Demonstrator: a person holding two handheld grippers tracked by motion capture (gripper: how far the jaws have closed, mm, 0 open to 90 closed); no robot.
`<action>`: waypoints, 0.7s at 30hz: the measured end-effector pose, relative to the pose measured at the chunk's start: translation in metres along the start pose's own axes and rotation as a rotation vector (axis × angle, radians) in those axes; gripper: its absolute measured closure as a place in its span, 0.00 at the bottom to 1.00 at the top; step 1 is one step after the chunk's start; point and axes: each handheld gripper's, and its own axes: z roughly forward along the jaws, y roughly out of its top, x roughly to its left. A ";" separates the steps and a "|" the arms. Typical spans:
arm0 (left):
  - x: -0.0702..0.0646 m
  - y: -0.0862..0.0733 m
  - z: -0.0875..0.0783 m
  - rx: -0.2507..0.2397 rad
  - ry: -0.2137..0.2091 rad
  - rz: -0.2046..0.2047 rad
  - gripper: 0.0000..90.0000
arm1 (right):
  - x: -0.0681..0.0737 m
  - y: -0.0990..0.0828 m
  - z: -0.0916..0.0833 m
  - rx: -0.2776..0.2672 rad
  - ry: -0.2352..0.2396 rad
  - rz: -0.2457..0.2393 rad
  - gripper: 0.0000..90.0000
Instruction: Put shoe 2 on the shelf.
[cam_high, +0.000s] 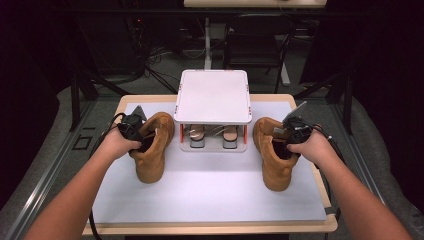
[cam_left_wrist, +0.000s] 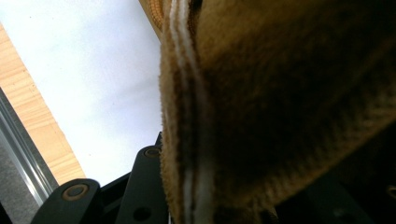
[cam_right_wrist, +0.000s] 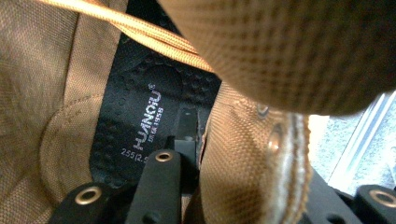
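Observation:
Two tan boots stand on the white mat, toes toward me. My left gripper (cam_high: 141, 142) is shut on the collar of the left boot (cam_high: 151, 150); in the left gripper view the boot's suede collar wall (cam_left_wrist: 261, 93) runs between the jaws. My right gripper (cam_high: 284, 145) is shut on the collar of the right boot (cam_high: 274, 157); the right gripper view has one jaw inside against the black insole (cam_right_wrist: 140, 121) and the mesh collar wall (cam_right_wrist: 243, 158) between the jaws.
A small white two-level shoe rack (cam_high: 213, 97) stands at the back middle of the mat (cam_high: 210, 195), with a pair of shoes (cam_high: 214, 135) on its lower shelf. The wooden table edge (cam_high: 210, 229) runs along the front. A dark chair (cam_high: 257, 40) stands behind.

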 end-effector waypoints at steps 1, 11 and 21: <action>0.000 0.000 0.000 0.000 0.002 0.000 0.76 | 0.000 0.000 0.000 0.000 0.004 0.003 0.82; 0.001 0.000 0.000 -0.002 0.002 -0.003 0.78 | 0.000 0.000 0.000 0.013 0.003 0.025 0.86; 0.002 0.001 0.001 0.030 0.007 -0.053 0.79 | 0.002 0.000 0.000 0.008 -0.012 0.053 0.84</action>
